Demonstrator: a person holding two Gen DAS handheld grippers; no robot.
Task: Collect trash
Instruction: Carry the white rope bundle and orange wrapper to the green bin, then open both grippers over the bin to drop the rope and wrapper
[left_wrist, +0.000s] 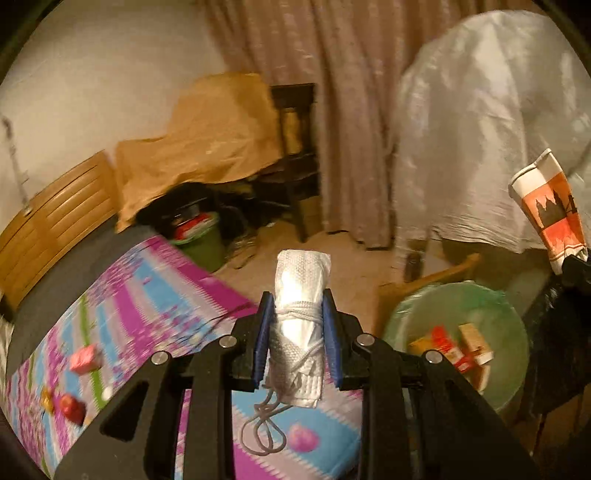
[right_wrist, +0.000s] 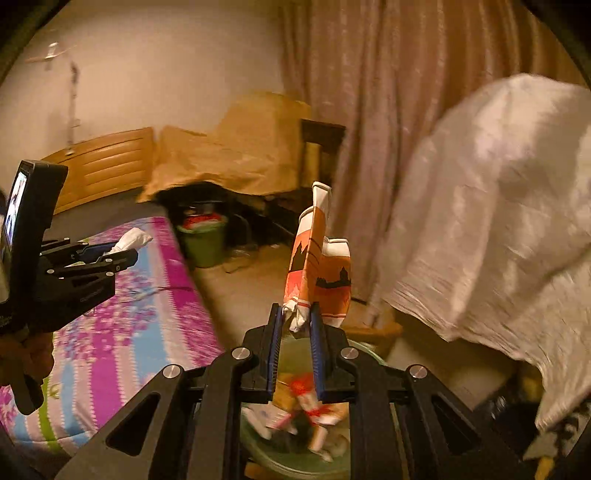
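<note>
The left gripper (left_wrist: 298, 314) jaws clamp a white roll (left_wrist: 301, 291) over the bed (left_wrist: 122, 295). The right gripper (right_wrist: 297, 325) jaws pinch a crushed cup (right_wrist: 317, 273) above the bin (right_wrist: 258, 446).

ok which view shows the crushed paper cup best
The right wrist view: the crushed paper cup stands centred, pinched between the right gripper's pads. The left wrist view shows it only at the right edge, partly cut off.

Crumpled paper cup (right_wrist: 317, 273), woven white plastic roll (left_wrist: 301, 306), cloth bedsheet (left_wrist: 147, 295), matt.
</note>
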